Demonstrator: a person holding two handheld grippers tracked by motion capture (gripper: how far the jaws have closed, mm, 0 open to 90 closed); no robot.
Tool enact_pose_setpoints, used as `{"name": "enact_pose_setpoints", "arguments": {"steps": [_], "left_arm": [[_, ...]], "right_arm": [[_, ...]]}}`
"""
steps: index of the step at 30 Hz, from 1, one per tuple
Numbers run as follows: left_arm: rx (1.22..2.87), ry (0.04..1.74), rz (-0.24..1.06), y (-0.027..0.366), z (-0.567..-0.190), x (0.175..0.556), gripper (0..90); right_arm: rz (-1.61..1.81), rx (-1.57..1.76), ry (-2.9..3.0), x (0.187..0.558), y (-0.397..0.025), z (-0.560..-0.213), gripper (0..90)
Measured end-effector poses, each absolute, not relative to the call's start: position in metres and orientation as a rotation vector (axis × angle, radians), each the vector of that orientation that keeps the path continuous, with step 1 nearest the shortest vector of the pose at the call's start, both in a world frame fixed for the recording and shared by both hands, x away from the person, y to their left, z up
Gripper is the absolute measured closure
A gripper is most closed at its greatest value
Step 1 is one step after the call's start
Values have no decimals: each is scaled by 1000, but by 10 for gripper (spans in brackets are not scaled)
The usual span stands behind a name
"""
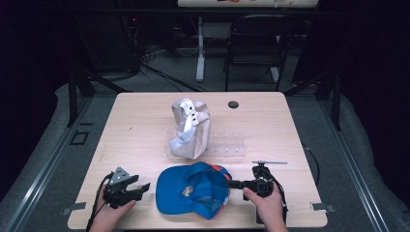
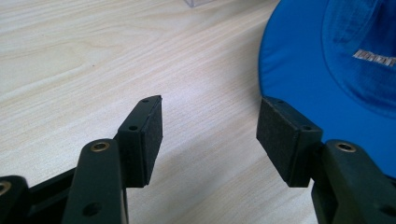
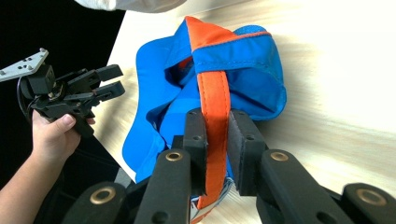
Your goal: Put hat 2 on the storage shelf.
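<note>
Orange strap [image 3: 215,100] in right gripper [image 3: 217,135]

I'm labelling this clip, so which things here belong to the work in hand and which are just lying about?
In the work:
- blue cap
- its orange strap, clamped by the right gripper
- left gripper, open beside the brim

Lying about:
- white cap
- clear plastic stand
- small black disc
- thin metal rod

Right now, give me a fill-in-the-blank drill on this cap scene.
1. The right gripper is shut on the blue cap's ____ strap.
2. The left gripper has its jaws ____, nothing between them.
3. Beyond the blue cap lies a crumpled ____ cap.
4. Both caps rest on a ____ table.

Missing words: orange; open; white; wooden
</note>
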State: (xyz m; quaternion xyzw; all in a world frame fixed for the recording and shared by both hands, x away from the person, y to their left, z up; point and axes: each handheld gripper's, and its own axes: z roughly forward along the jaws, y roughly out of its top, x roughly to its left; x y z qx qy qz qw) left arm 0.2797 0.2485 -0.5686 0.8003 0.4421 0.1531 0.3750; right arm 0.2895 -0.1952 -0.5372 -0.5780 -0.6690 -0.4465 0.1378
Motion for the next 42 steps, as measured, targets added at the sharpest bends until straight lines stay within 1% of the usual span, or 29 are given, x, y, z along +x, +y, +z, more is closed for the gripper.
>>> {"name": "enact_pose_setpoints", "arguments": {"steps": [14, 25, 42], "left_arm": [[2053, 1135, 389, 249, -568, 280, 415], [2041, 1136, 389, 249, -568, 280, 415], [2051, 1129, 388, 250, -567, 280, 415]], "right_arm": [[-1248, -1731, -1933, 282, -233, -532, 786], [-1261, -1710, -1902, 284, -237, -518, 786], [-1182, -1612, -1746, 304, -230, -494, 787]]}}
